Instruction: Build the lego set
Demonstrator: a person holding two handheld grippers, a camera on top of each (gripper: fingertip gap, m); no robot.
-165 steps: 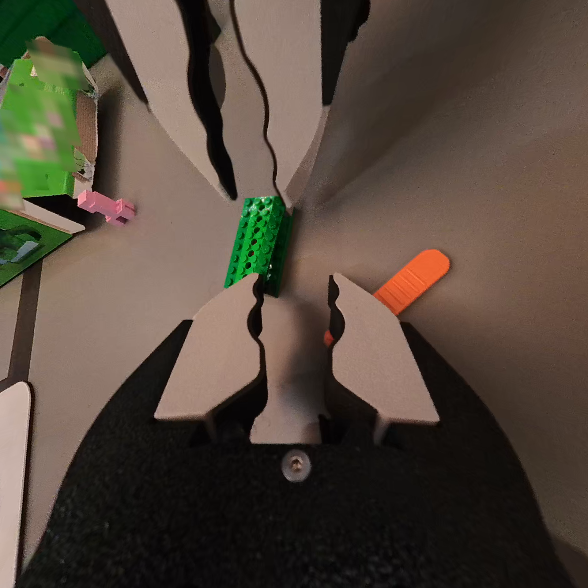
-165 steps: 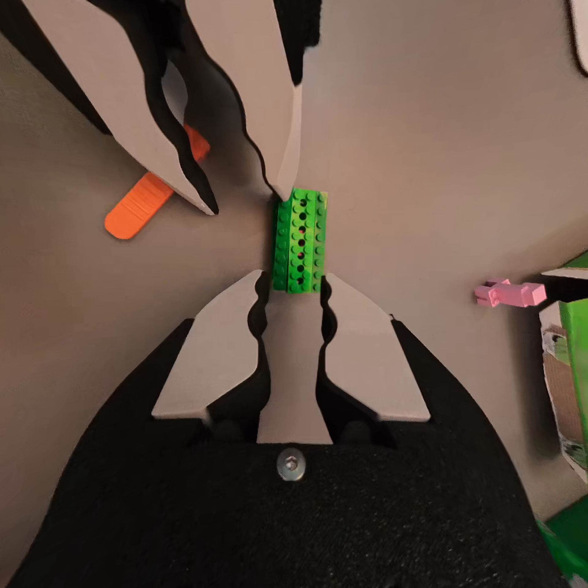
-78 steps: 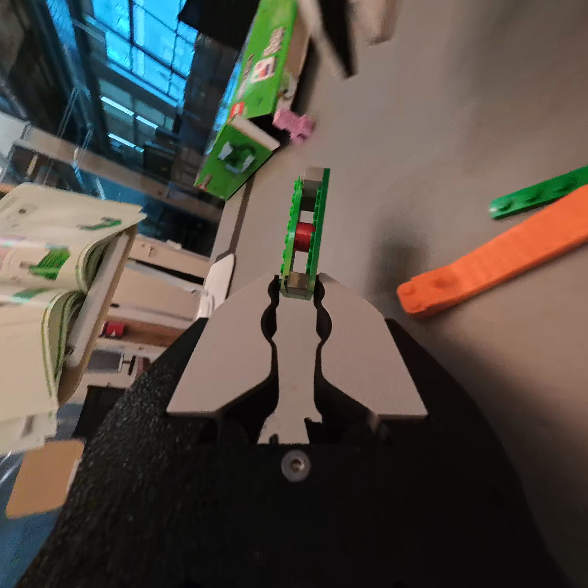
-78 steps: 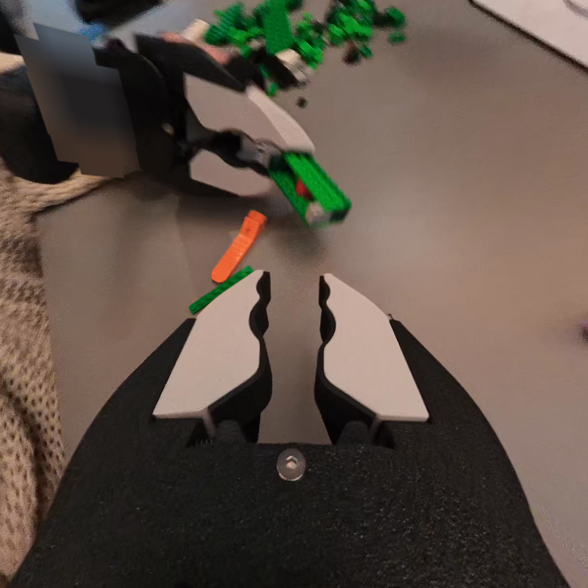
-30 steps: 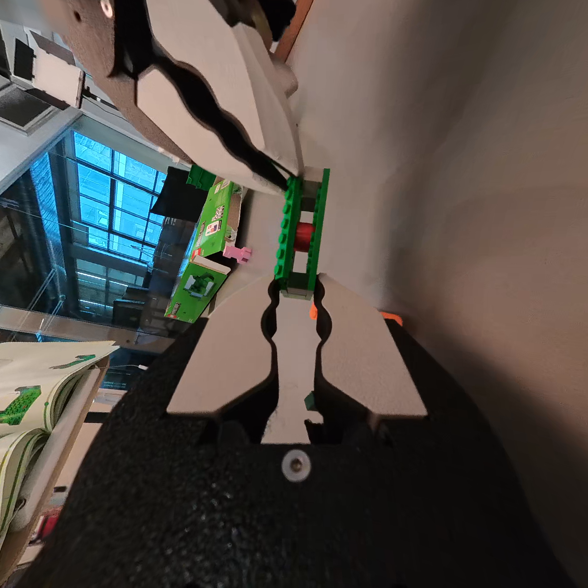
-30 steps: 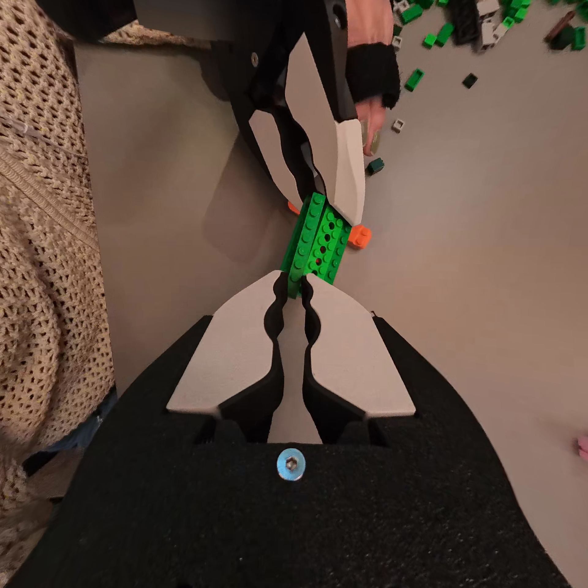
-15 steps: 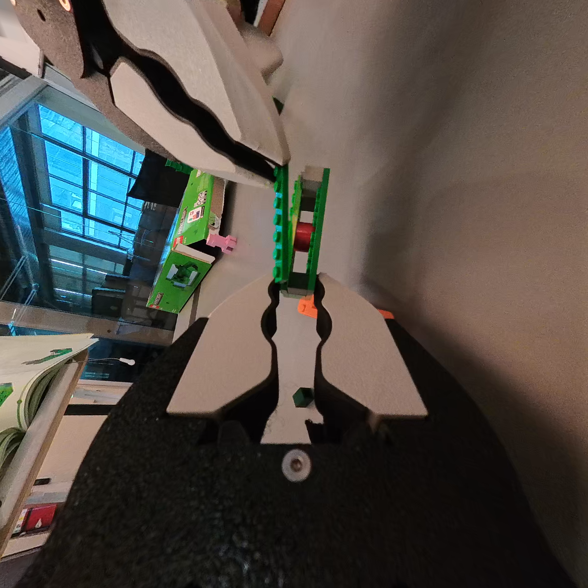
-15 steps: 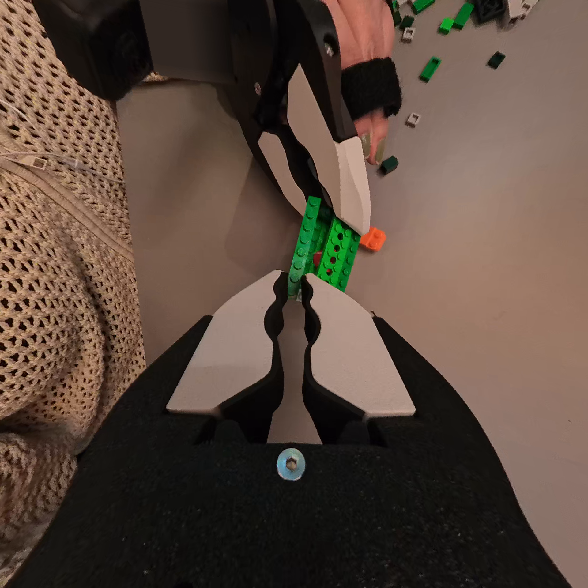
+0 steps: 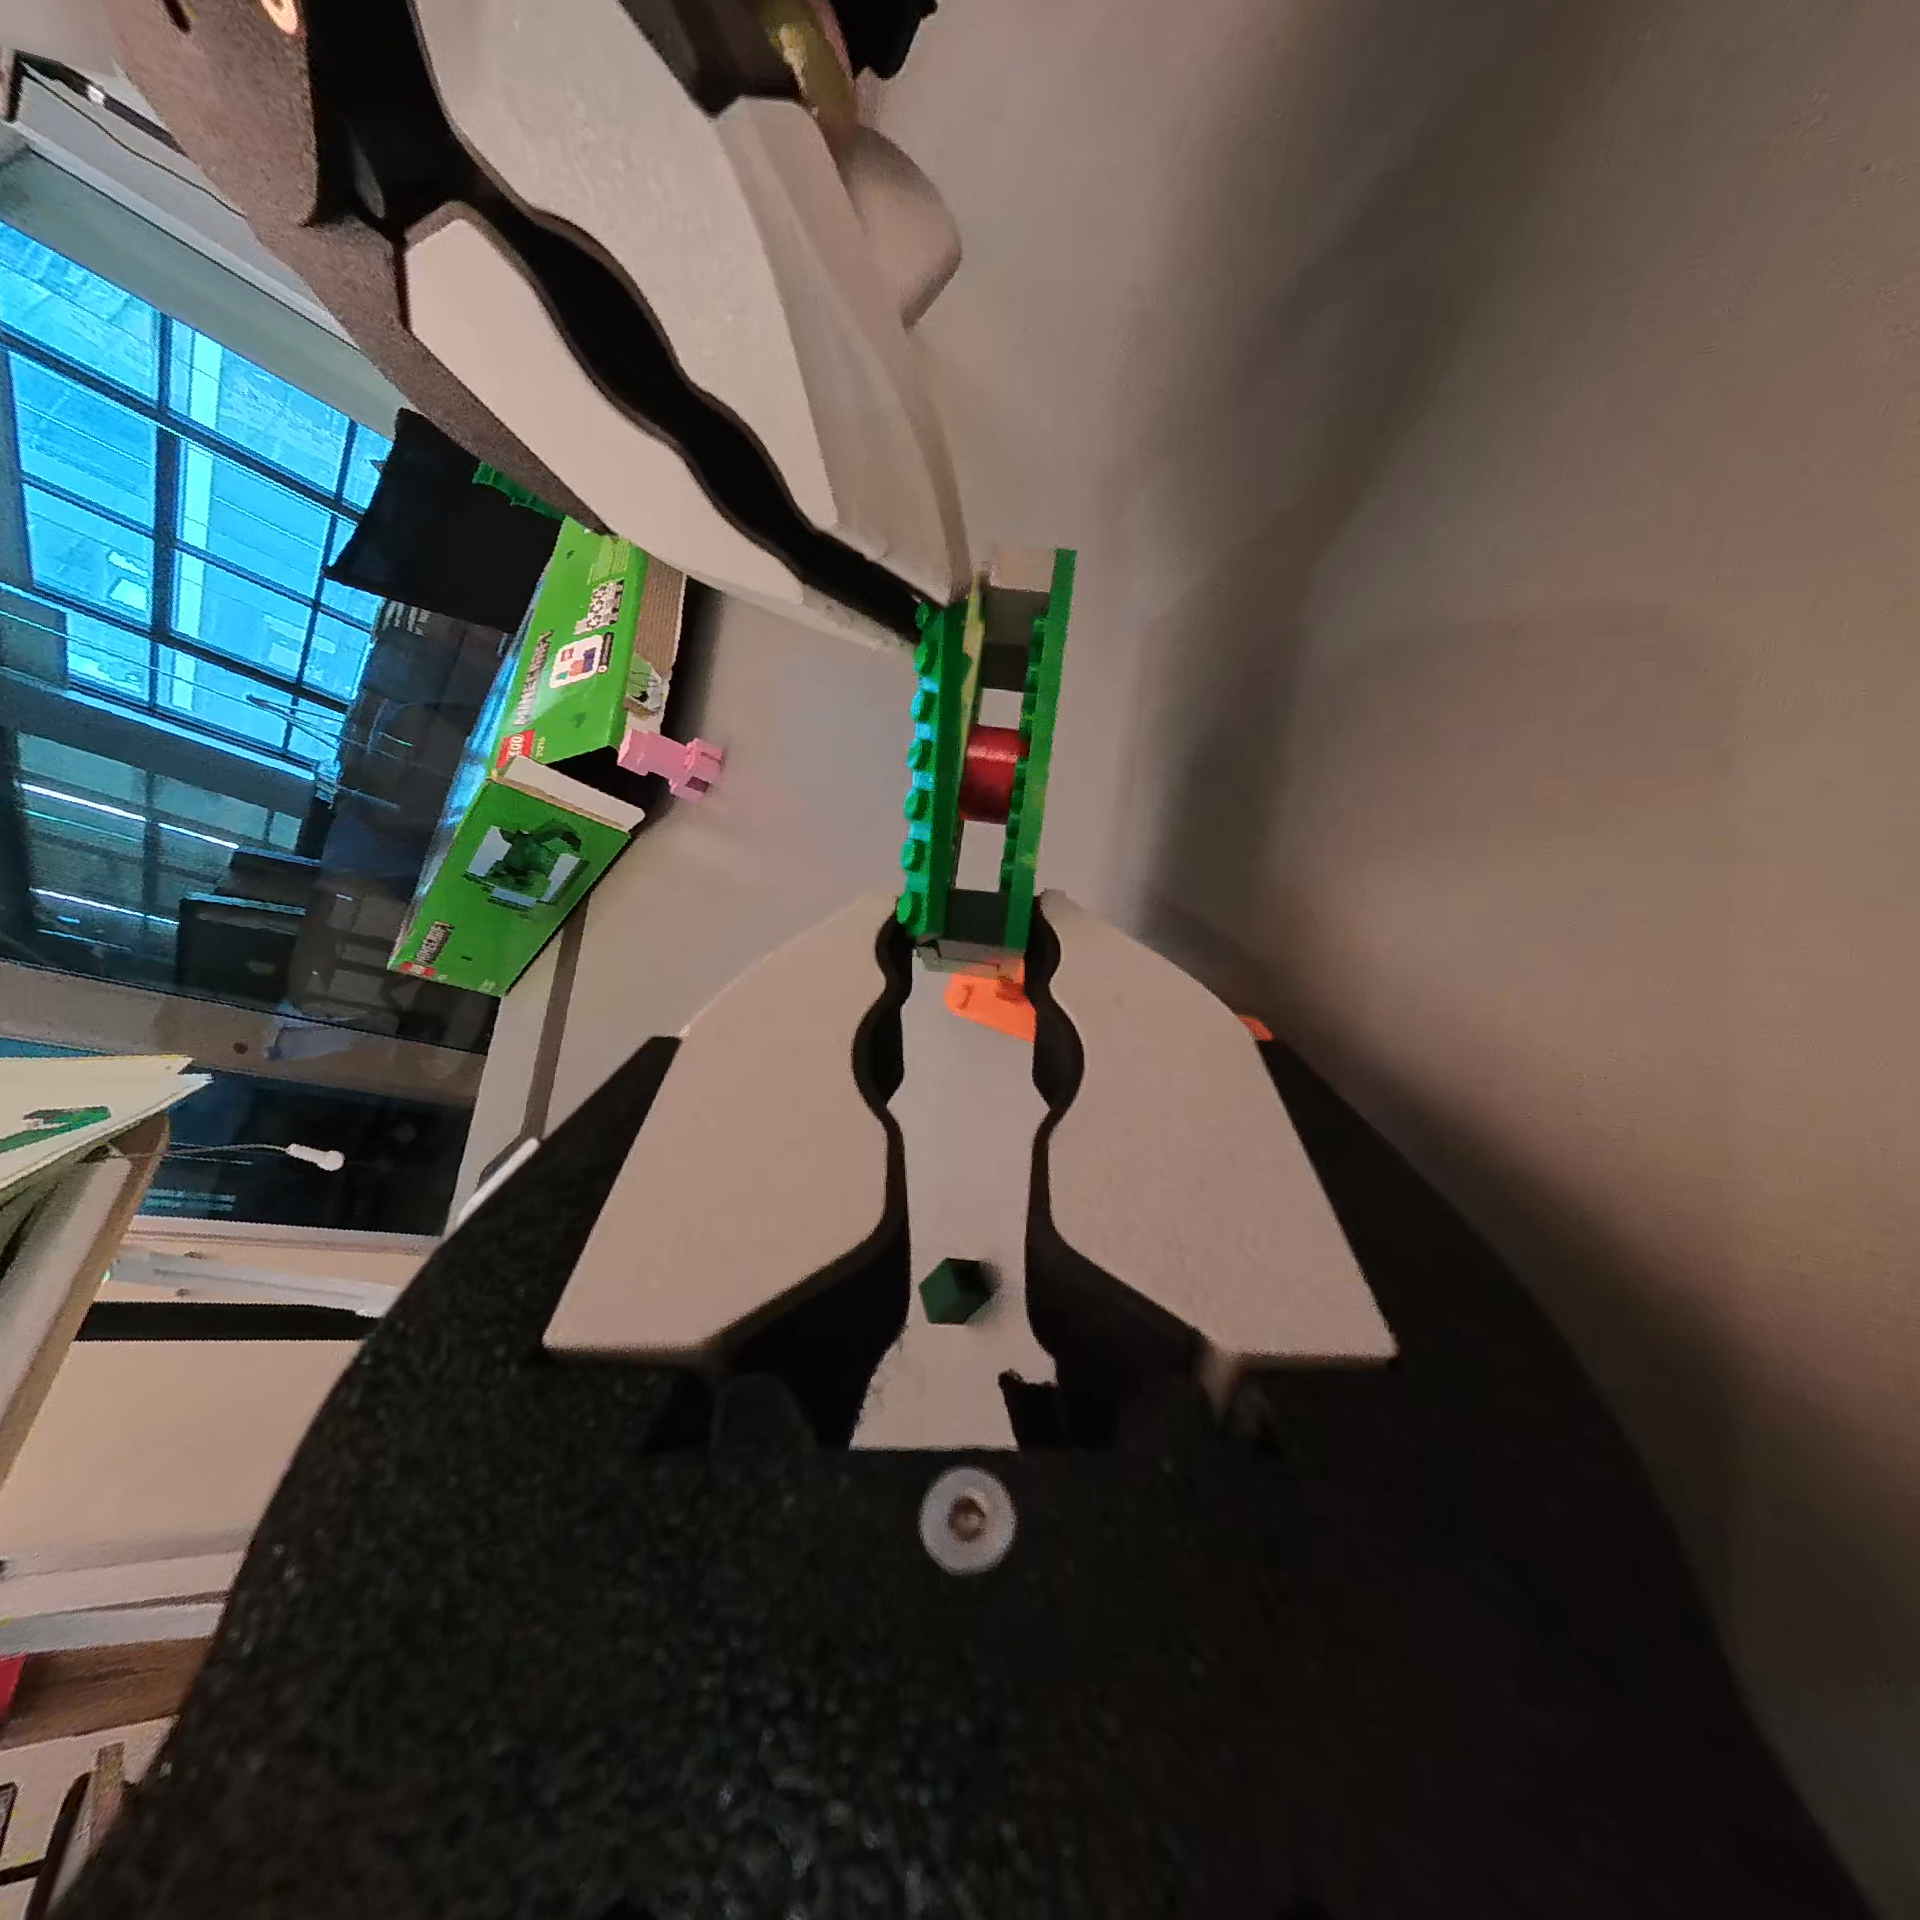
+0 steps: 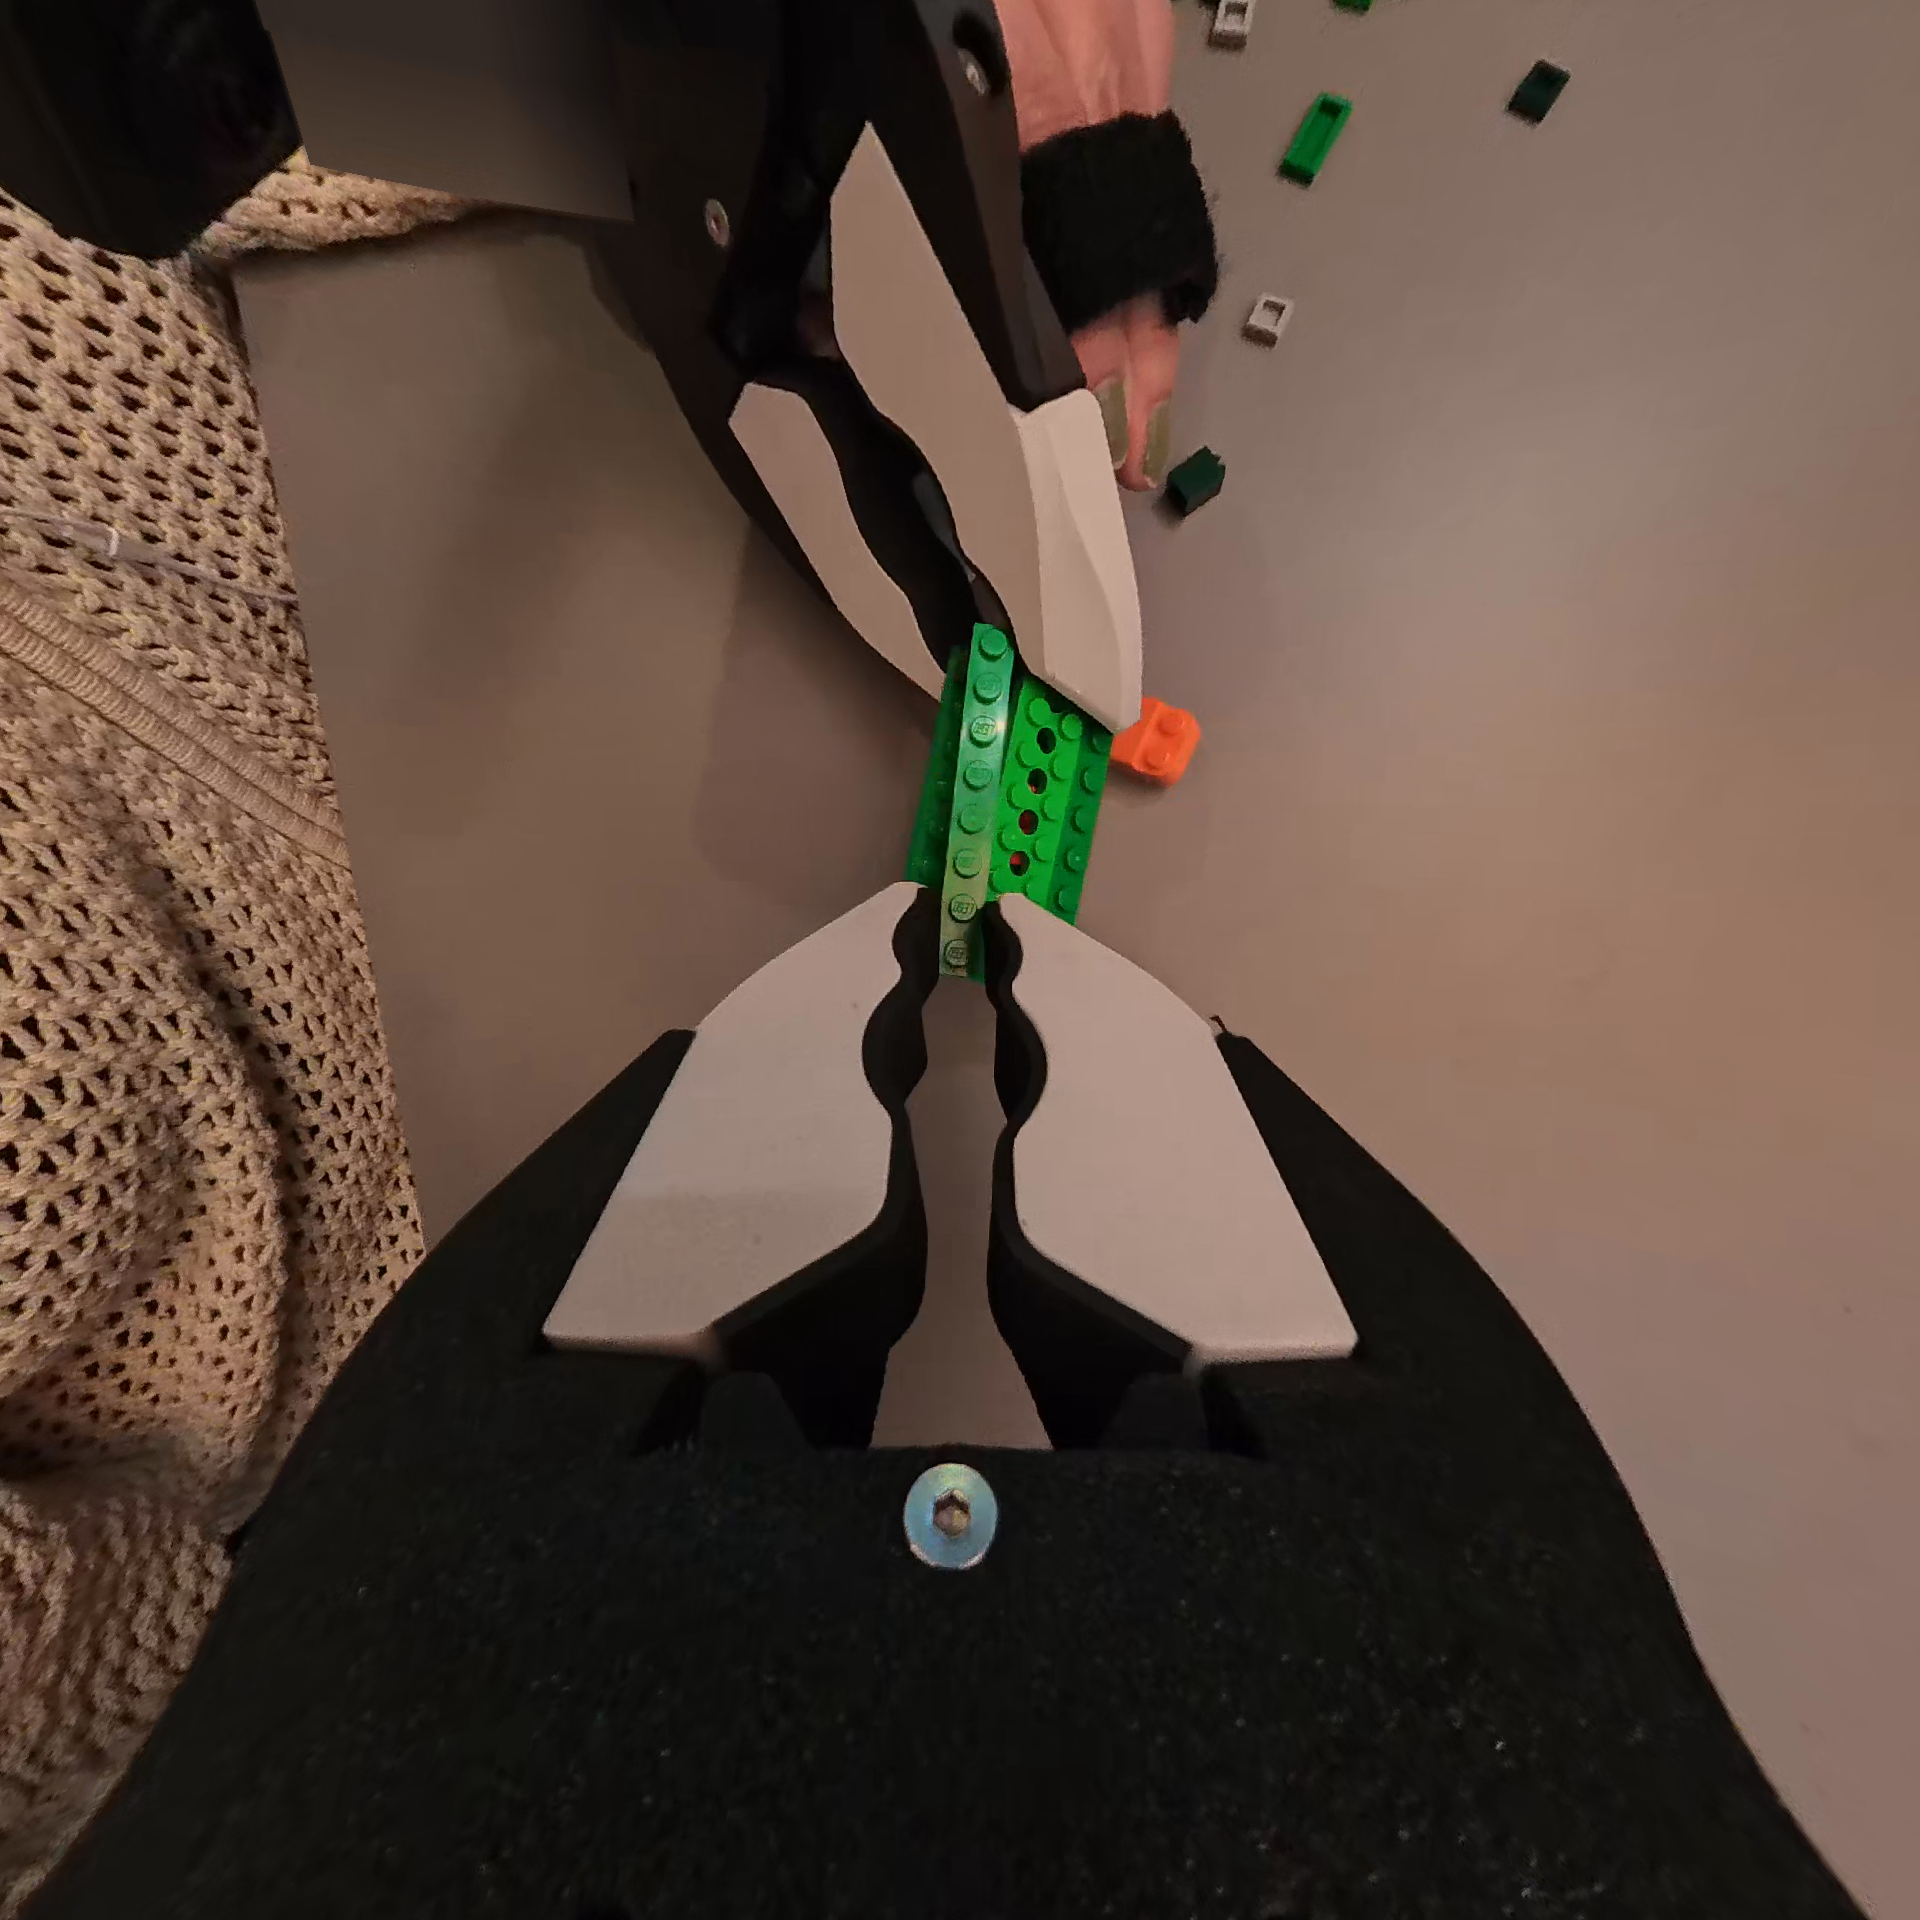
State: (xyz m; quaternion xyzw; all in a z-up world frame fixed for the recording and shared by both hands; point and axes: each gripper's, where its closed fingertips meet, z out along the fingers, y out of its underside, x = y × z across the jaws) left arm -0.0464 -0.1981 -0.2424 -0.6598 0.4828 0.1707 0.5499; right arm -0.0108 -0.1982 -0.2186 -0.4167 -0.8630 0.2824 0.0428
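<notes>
While lifted off the worktop [image 10: 1558,935], green brick stack [image 10: 1023,800] clamped end-to-end by left fingers [image 9: 966,914] and right fingers [image 10: 961,925] for pressing layers together.

Grey tabletop [image 10: 1507,935] fills both views. Beige open-knit sweater [image 10: 135,831] at left edge of right wrist view. Left wrist view, tilted sideways: big paned window [image 9: 156,540] at far left, dark furniture [image 9: 249,935] beside it, open booklet [image 9: 62,1132] at left edge, partly cut off.
</notes>
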